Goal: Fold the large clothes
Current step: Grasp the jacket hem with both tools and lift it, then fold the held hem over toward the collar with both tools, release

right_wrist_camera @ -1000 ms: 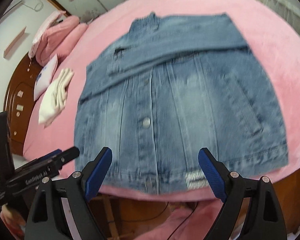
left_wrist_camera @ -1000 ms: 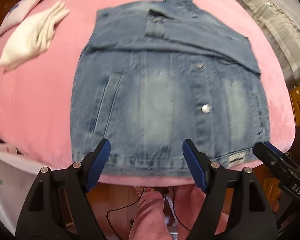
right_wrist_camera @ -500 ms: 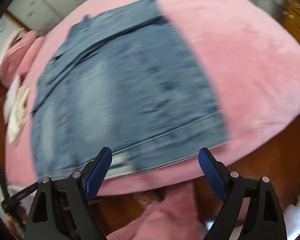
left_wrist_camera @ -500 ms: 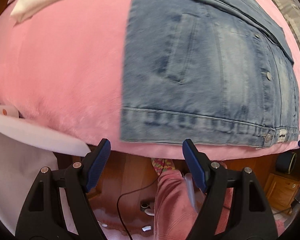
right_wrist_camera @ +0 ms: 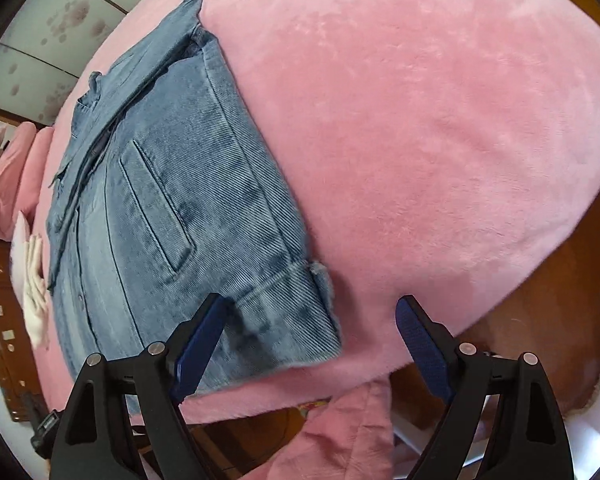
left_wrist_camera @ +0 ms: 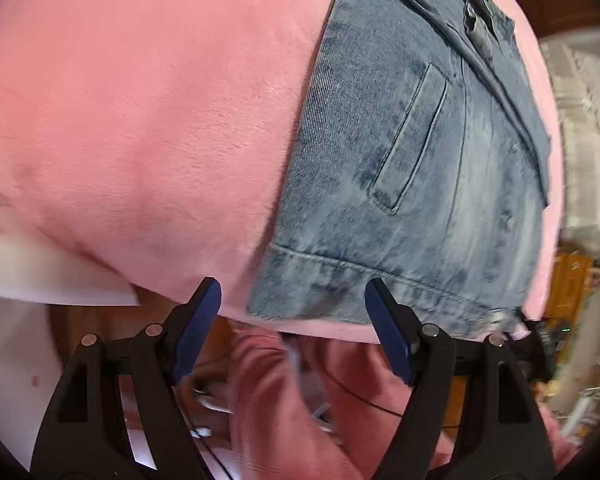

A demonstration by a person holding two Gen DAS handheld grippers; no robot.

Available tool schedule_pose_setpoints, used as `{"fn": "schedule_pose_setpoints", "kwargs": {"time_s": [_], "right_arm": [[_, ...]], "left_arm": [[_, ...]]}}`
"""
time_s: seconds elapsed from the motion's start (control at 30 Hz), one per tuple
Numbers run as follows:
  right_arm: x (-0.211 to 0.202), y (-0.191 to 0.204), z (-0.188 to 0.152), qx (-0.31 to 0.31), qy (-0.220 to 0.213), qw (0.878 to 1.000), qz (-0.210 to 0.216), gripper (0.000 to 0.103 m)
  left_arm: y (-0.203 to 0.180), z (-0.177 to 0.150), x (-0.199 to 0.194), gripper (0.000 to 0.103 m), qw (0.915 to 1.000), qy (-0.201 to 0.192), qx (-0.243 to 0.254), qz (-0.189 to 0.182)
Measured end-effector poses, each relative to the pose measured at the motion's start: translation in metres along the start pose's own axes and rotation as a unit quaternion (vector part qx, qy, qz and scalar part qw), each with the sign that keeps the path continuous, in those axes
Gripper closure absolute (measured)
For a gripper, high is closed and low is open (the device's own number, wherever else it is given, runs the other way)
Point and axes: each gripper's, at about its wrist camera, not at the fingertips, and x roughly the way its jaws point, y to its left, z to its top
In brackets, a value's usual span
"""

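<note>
A pink plush bed (left_wrist_camera: 148,120) fills both views above a brown wooden floor (right_wrist_camera: 540,280). My denim jacket (left_wrist_camera: 400,184) lies flat near the bed's front edge, sleeves folded across it. My left gripper (left_wrist_camera: 292,320) hangs spread over its hem corner; my right gripper (right_wrist_camera: 308,336) is narrowing with nothing clamped, and only its view shows pink pillows (right_wrist_camera: 8,176).
</note>
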Motion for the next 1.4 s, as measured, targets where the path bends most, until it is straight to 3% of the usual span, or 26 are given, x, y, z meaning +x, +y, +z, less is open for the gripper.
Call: {"fn": "schedule_pose_setpoints", "kwargs": {"time_s": [0.1,0.2,0.33,0.37,0.47,0.53,0.7,0.8,0.9,1.07,1.2,1.4], "right_arm": [[0.01,0.011,0.006,0.005,0.015,1.0,-0.001,0.021],[0.016,0.015,0.011,0.019,0.029,0.999,0.008,0.041],[0.013,0.024,0.011,0.026,0.028,0.999,0.008,0.055],[0.011,0.028,0.009,0.022,0.022,1.0,0.003,0.059],[-0.001,0.04,0.003,0.013,0.005,1.0,0.006,0.069],[-0.011,0.043,-0.003,0.035,-0.003,0.999,0.016,0.073],[-0.031,0.061,-0.013,0.108,-0.017,0.992,0.06,0.077],[-0.044,0.081,-0.011,0.152,-0.017,0.981,0.122,0.077],[-0.056,0.114,-0.002,0.141,-0.02,0.977,0.159,0.078],[-0.074,0.163,0.021,0.183,-0.031,0.944,0.272,0.079],[-0.096,0.193,0.05,0.189,-0.058,0.922,0.334,0.079],[-0.128,0.217,0.118,0.175,-0.103,0.898,0.39,0.079]], "left_arm": [[0.005,0.009,0.007,0.031,1.0,0.001,-0.003,-0.007],[0.004,0.02,0.021,0.031,0.9986,0.024,-0.044,-0.017],[0.002,0.027,0.029,0.033,0.9972,0.037,-0.063,0.013],[0.001,0.026,0.027,0.037,0.9974,0.035,-0.06,0.016],[-0.002,0.021,0.022,0.064,0.9965,0.023,-0.08,-0.007],[-0.005,0.016,0.019,0.091,0.9952,0.018,-0.092,-0.027],[-0.026,0.008,-0.003,0.091,0.9936,-0.011,-0.075,-0.083],[-0.033,0.01,-0.021,0.091,0.9821,-0.025,-0.11,-0.151],[-0.044,0.013,-0.049,0.093,0.9594,-0.062,-0.161,-0.223],[-0.077,0.04,-0.088,0.094,0.9371,-0.113,-0.182,-0.276],[-0.114,0.073,-0.126,0.094,0.9299,-0.158,-0.147,-0.298],[-0.149,0.139,-0.187,0.094,0.9138,-0.251,-0.144,-0.285]]}}
